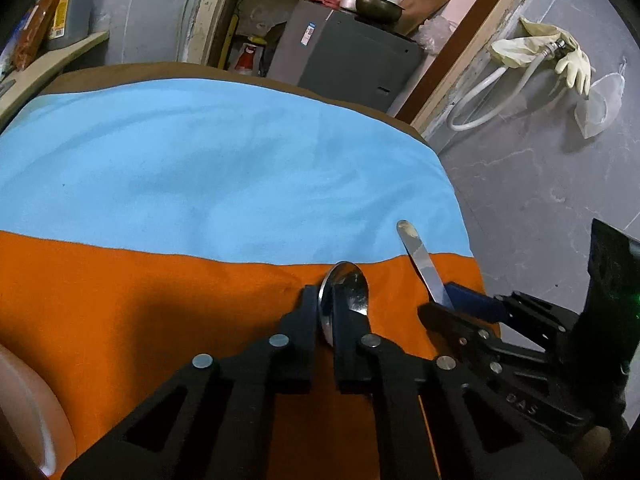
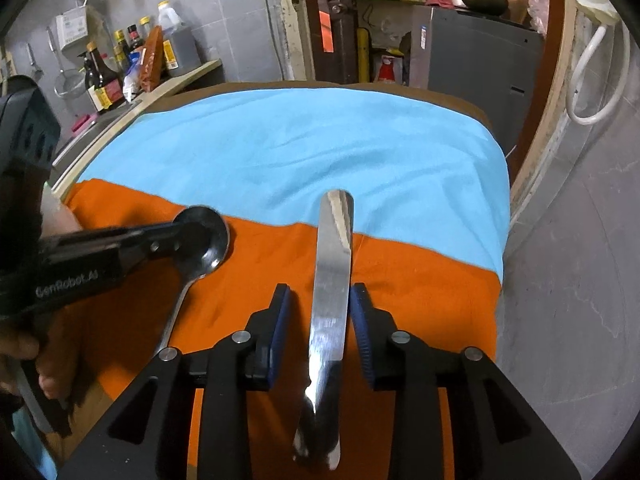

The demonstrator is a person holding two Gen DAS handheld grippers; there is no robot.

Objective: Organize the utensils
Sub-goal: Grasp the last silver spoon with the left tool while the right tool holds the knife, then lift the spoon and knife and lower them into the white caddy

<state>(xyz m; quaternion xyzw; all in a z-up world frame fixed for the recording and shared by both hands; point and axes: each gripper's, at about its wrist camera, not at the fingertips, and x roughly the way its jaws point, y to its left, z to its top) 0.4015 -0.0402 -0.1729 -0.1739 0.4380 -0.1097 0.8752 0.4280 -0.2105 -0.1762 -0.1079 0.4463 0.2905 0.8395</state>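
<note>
Spoon (image 1: 346, 292) lies on the orange cloth (image 1: 160, 300) of the desk, bowl pinched by the left gripper (image 1: 324, 320) jaws; 2nd utensil (image 2: 330, 280) sits between the spread right gripper (image 2: 318, 320) jaws, pads not touching. We judge pickup/release step; next, lift spoon w/o slip & place alongside.

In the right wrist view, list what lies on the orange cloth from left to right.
Left gripper, shut on the spoon → left blue pad of the right gripper → knife between its open jaws → right blue pad.
</note>
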